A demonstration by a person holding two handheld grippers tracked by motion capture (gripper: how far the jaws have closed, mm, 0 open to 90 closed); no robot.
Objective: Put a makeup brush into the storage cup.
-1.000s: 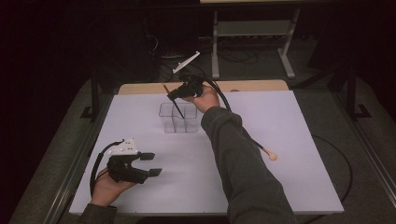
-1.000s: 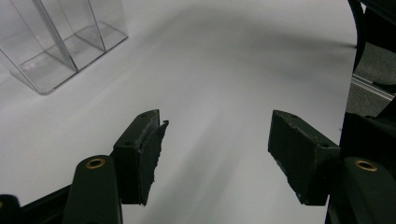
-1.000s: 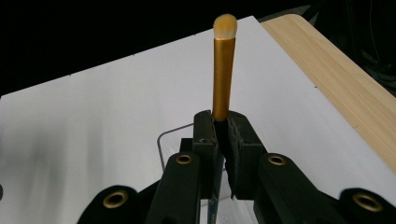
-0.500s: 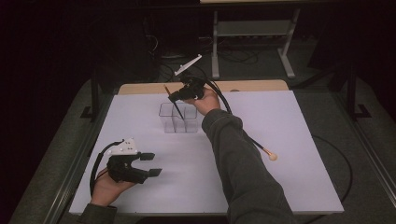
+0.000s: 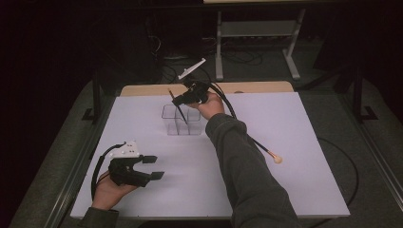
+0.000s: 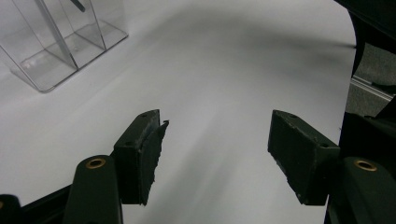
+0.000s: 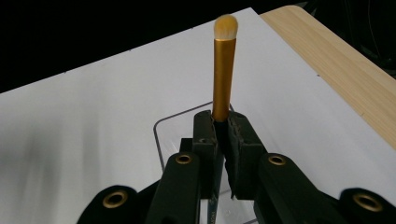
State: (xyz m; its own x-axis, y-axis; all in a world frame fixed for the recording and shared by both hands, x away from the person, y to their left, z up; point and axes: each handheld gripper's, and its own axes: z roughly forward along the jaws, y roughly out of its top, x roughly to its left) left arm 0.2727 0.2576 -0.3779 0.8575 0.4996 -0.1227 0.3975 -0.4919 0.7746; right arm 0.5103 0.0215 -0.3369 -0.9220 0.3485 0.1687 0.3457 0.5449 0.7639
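Gold-ferruled makeup brush [image 7: 222, 70] clamped in right tool [image 7: 223, 122], bristles up, handle tip in clear acrylic organizer [image 5: 180, 119] mid-table. Light, stiff, slick; grip handle below ferrule, spare bristles. Left tool [image 6: 215, 140] wide open, empty, resting near table [image 5: 304, 142] edge.

Clear organizer [image 5: 180, 121] stands on the table [image 5: 294, 190] toward its far side, left of centre. Right gripper [image 5: 183, 100] sits just above it, clamped on a brush [image 7: 222, 70] that slants down into it; a second brush [image 5: 266, 152] lies on the table to the right. Left gripper [image 5: 151, 167] is at the near left corner, well apart.
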